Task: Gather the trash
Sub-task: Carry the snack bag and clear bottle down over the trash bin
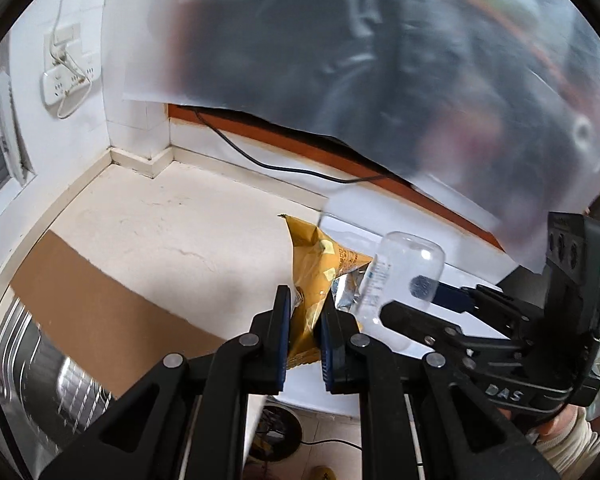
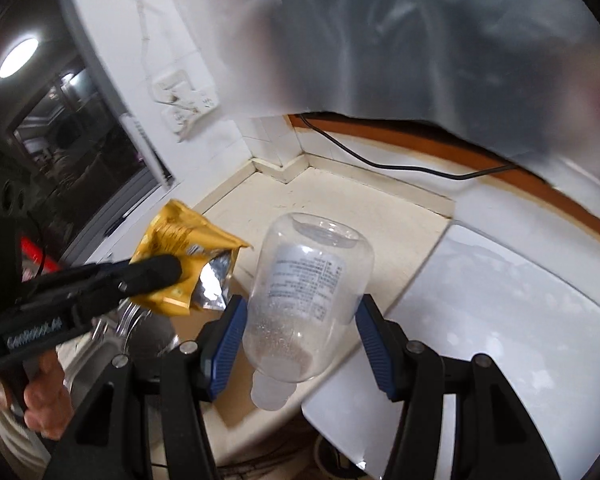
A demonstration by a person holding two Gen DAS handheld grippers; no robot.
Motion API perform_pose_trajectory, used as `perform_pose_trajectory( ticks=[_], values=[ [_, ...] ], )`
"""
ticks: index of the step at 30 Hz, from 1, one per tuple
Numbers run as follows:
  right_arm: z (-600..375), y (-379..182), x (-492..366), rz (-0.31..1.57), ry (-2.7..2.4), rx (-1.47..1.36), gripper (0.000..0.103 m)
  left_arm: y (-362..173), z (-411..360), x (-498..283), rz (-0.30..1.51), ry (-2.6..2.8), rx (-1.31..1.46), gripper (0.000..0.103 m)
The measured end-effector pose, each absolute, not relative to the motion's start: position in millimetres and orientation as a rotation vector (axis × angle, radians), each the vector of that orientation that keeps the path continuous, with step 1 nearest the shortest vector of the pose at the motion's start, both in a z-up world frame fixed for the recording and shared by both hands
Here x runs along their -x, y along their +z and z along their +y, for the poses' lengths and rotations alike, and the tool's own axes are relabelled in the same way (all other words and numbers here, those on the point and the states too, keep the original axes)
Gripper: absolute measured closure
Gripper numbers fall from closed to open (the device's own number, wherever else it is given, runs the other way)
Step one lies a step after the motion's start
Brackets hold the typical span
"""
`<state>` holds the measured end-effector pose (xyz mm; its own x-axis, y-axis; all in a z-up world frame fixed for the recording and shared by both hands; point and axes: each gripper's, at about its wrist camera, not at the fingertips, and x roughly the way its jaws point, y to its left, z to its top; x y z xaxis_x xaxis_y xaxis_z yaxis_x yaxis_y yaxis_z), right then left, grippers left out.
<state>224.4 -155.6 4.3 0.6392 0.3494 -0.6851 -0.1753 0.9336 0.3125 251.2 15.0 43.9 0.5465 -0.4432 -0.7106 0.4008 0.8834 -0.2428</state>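
Your left tool (image 1: 305, 330) pinches yellow snack wrapper (image 1: 320, 276); right tool (image 2: 298, 318) clamps clear bottle (image 2: 304, 296), neck down; both trash pieces airborne above bench (image 1: 172, 232); carry step; next needs translucent bag (image 1: 380, 60) opening located.

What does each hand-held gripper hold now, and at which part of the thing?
The left hand-held gripper pinches the yellow snack wrapper near its lower end. The right hand-held gripper clamps the clear plastic bottle across its body, neck pointing down.
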Motion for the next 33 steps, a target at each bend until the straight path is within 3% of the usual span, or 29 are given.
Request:
perform_pose_trajectory(
  ticks=[8,17,25,33],
  values=[
    [-177,5,-125,0.834,0.378,-0.183,0.046,38,-17,-141,0.869,-0.441,0.046,0.092],
    [-190,-36,-58,0.942,0.438,-0.115,0.046,-23,-23,-66,0.956,-0.369,0.076,0.092],
    [-182,-111,-33,1.053,0.457,-0.072,0.046,-99,-25,-46,1.01,-0.273,0.03,0.092],
    [-175,-226,-39,1.205,0.413,-0.121,0.046,-209,-21,-42,1.095,-0.24,0.027,0.092]
  ],
)
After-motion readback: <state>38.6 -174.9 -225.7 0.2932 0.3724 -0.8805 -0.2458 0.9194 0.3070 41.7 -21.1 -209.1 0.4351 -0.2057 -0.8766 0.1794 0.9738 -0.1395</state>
